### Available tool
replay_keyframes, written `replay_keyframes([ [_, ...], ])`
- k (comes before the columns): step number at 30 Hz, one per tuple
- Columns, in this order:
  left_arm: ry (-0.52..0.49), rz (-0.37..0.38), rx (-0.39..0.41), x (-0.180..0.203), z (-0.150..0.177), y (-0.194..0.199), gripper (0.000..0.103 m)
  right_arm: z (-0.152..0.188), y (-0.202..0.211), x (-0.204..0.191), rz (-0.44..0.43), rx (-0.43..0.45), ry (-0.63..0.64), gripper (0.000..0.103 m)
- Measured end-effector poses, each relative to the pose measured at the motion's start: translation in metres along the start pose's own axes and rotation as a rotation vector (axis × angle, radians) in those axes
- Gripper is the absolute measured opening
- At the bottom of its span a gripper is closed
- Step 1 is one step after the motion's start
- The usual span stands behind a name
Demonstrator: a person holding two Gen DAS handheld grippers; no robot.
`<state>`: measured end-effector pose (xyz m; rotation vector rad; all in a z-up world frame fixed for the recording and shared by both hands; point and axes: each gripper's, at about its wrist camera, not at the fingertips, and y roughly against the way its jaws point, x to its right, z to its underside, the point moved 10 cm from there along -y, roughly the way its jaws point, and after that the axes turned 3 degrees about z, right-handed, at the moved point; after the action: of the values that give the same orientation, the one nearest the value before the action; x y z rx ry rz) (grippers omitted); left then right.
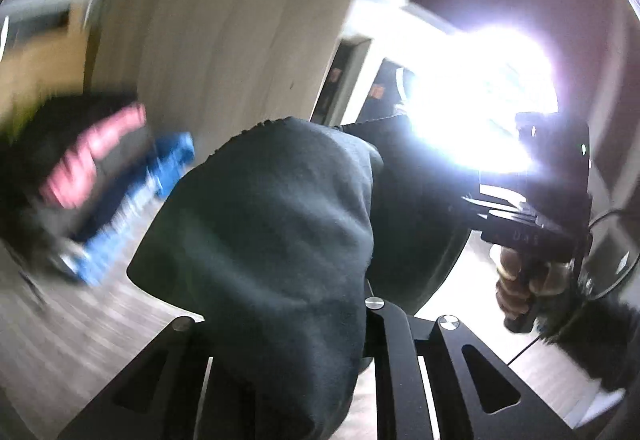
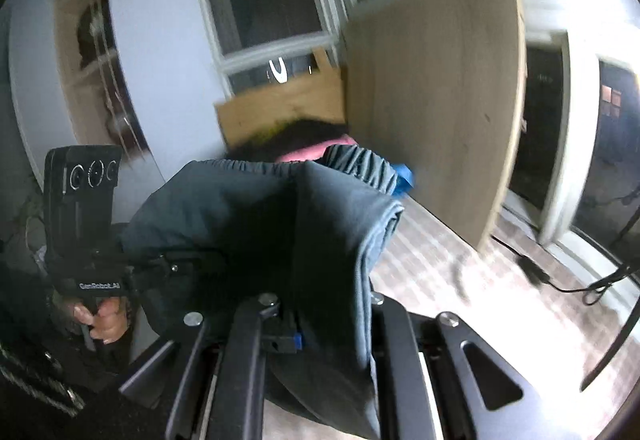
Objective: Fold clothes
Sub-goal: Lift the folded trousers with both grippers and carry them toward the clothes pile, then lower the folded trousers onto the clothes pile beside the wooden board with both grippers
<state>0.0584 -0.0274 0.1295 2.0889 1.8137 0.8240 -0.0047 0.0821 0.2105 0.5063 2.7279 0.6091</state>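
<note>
At the far left of the left wrist view, a blurred heap of clothes shows black, pink and blue cloth, lying low beside a pale wooden panel. In the middle, a dark grey-blue garment hangs in the air, draped over and between the arms of the left gripper; the cloth hides the fingertips, so the gripper seems closed on it, though the pinch itself cannot be seen. Behind the cloth a window glares white. To the right, the person's right hand wraps its fingers around the pistol handle of the right gripper, held upright at about the same height, with a dark fuzzy sleeve below the wrist.

In the right wrist view, the left hand sits at the far left, gripping its handle from below, with the black camera body standing above it. The garment stretches from that device across to the centre, its gathered waistband uppermost and a folded edge falling down the right side. It passes between the arms of the right gripper, which are drawn close together on the cloth. Behind it are the clothes heap and the wooden panel, and at the right the floor with a black cable.
</note>
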Motion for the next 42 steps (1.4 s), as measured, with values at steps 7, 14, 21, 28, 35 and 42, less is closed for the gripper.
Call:
replay_keyframes([
  [7, -0.347, -0.085, -0.008, -0.011, -0.026, 0.085, 0.014, -0.033, -0.006, -0.076, -0.047, 0.181, -0.047, 0.011],
  [14, -0.537, -0.02, -0.025, -0.06, -0.06, 0.141, 0.014, -0.08, -0.017, -0.14, -0.08, 0.334, -0.04, 0.011],
  [21, -0.672, 0.136, -0.044, -0.133, -0.091, 0.151, 0.014, -0.105, -0.061, -0.177, 0.039, 0.385, -0.106, 0.011],
  [28, -0.715, 0.268, -0.137, -0.224, -0.117, 0.125, 0.014, -0.126, -0.145, -0.188, 0.189, 0.34, -0.209, 0.011],
  [35, -0.664, 0.368, -0.246, -0.297, -0.137, 0.065, 0.014, -0.145, -0.229, -0.15, 0.233, 0.246, -0.341, 0.011],
  [42, -0.471, 0.315, -0.472, -0.382, -0.13, -0.048, 0.035, -0.143, -0.335, -0.057, 0.213, 0.064, -0.555, 0.011],
])
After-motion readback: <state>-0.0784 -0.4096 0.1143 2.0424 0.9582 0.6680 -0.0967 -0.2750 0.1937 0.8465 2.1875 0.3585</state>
